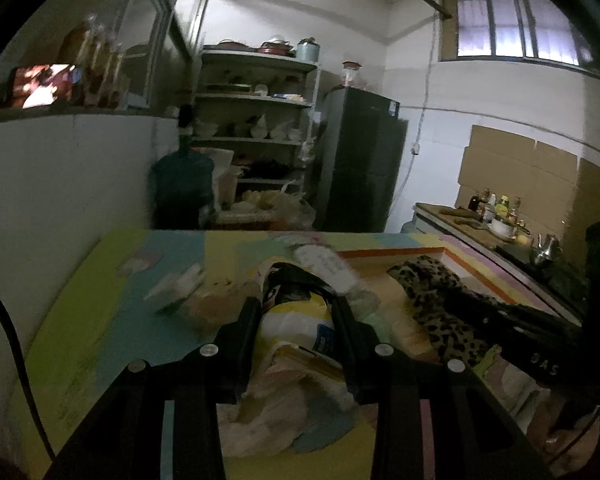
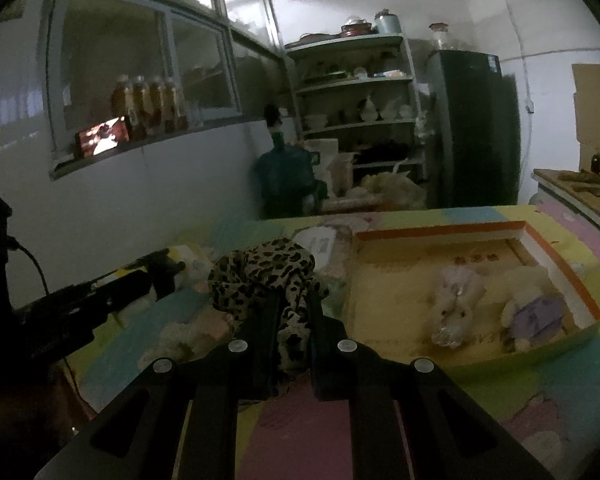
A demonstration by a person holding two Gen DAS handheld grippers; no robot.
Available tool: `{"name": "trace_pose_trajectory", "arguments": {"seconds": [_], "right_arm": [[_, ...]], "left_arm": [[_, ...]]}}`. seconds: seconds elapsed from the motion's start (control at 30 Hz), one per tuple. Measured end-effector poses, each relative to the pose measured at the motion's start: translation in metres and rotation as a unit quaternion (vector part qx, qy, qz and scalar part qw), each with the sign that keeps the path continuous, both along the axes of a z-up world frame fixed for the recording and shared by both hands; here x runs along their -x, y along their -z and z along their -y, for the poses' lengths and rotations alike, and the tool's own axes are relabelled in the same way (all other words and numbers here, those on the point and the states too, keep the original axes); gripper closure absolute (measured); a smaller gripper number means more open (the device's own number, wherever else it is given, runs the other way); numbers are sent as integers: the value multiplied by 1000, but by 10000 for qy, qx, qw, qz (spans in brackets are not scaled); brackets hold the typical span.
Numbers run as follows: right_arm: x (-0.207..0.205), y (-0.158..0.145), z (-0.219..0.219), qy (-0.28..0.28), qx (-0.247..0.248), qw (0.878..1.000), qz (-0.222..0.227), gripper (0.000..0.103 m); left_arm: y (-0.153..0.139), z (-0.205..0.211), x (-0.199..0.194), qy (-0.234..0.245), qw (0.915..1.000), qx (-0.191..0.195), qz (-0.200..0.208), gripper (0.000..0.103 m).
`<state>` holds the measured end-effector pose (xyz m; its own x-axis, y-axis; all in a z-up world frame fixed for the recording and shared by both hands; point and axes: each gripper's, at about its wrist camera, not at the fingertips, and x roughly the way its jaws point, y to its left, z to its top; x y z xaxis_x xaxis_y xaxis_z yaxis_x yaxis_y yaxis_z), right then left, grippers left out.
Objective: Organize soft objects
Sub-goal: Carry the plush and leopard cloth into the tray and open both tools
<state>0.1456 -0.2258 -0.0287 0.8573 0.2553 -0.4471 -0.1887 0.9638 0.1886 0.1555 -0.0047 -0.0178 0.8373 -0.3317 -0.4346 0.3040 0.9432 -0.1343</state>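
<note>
My left gripper [image 1: 296,306] is shut on a black, yellow and white plush toy [image 1: 296,322] in a clear wrapper, raised over a heap of other soft things [image 1: 284,396]. A leopard-print cloth [image 2: 260,270] hangs bunched from my right gripper [image 2: 294,306], which is shut on it just above the colourful foam mat [image 2: 500,384]. The same cloth [image 1: 432,292] shows at the right of the left wrist view. To the right lies a shallow cardboard box with an orange rim [image 2: 440,232], holding a pale plush bear [image 2: 456,300] and a cream plush in a purple top [image 2: 530,310].
A wrapped pack with a white label [image 2: 320,244] lies beside the box. More wrapped soft items [image 1: 180,288] sit on the mat's left side. Beyond the mat stand a water jug [image 1: 184,184], shelves [image 1: 256,120], a dark fridge [image 1: 360,160] and a cluttered counter [image 1: 480,220].
</note>
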Motion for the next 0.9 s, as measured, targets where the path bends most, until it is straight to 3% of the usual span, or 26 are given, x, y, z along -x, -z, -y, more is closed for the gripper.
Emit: {"name": "trace_pose_trajectory", "arguments": {"seconds": [0.4, 0.9], "right_arm": [[-3, -18, 63, 533, -5, 9983, 251, 91], [-12, -33, 146, 1215, 139, 9914, 470, 91]], "left_arm": [[-18, 67, -20, 583, 9982, -16, 144, 66], [-24, 139, -53, 862, 9961, 140, 126, 66]]}}
